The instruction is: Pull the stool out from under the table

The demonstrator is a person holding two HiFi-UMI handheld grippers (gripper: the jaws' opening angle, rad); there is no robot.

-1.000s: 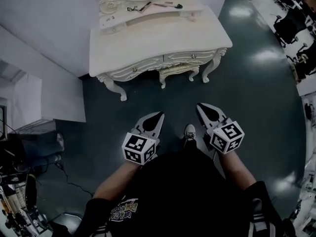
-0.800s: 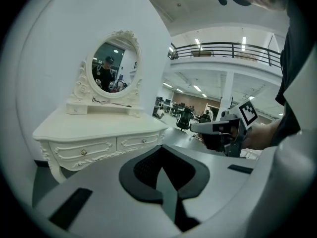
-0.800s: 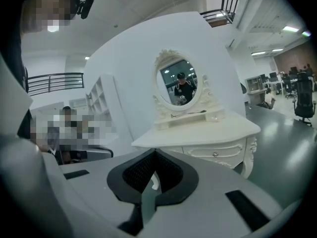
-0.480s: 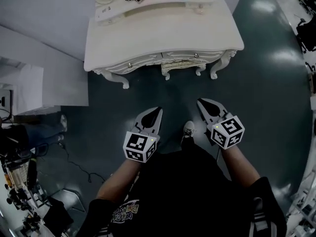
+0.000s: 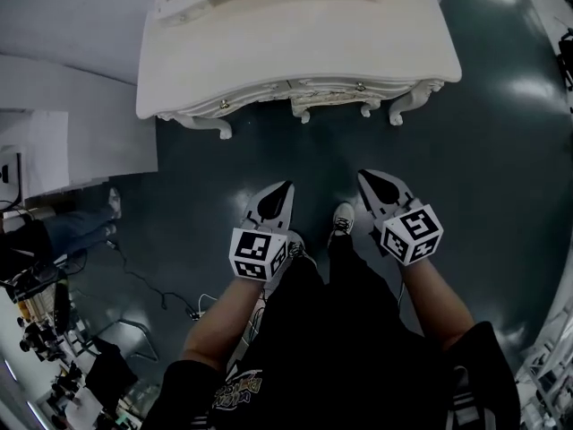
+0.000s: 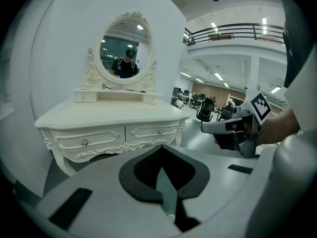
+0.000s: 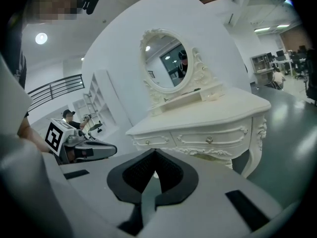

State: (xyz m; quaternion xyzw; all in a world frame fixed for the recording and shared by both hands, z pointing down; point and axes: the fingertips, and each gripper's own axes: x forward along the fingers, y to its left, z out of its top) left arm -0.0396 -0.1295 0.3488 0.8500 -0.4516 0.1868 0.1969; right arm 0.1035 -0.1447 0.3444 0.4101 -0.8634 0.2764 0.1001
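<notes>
The white ornate dressing table point(image 5: 295, 34) fills the top of the head view. Under its front edge only the carved front rail and two short legs of the stool point(image 5: 333, 107) show; the rest is hidden by the tabletop. My left gripper point(image 5: 285, 187) and right gripper point(image 5: 365, 176) hover side by side over the dark floor, well short of the table, both pointing at it. Both are shut with nothing held. The left gripper view shows the table's drawers point(image 6: 109, 135) ahead and the right gripper point(image 6: 210, 128) off to the side. In the right gripper view the left gripper point(image 7: 106, 150) is beside the table point(image 7: 208, 128).
A white partition point(image 5: 81, 115) stands left of the table. Cables point(image 5: 152, 289) and equipment clutter the floor at lower left. The person's shoe point(image 5: 343, 219) is between the grippers. An oval mirror point(image 6: 124, 48) tops the table. Office chairs point(image 6: 204, 109) stand far behind.
The person has stepped closer: the table has grown and slid up in the head view, its mirror now out of that frame. Both grippers stay shut, side by side.
</notes>
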